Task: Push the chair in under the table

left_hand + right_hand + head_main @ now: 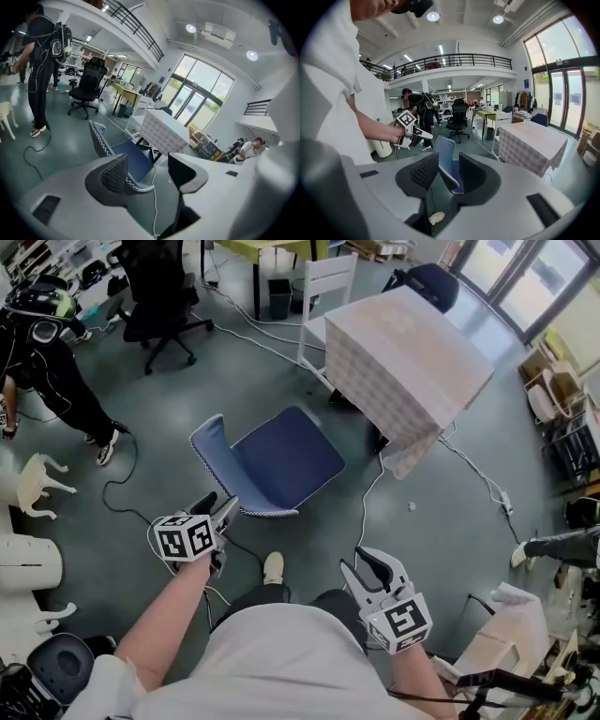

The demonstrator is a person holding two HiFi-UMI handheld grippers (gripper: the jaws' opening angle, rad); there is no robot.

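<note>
Head view: the blue chair [281, 460] stands on the open floor, not under the table [403, 362].
Table: covered with a checked cloth, farther away and to the right of the chair.
Chair back: on the left side, the seat toward the table.
Left gripper [217, 507]: jaws apart, nothing between them, near the chair's near edge.
Right gripper [364, 563]: jaws apart, empty, nearer and to the right of the chair.
</note>
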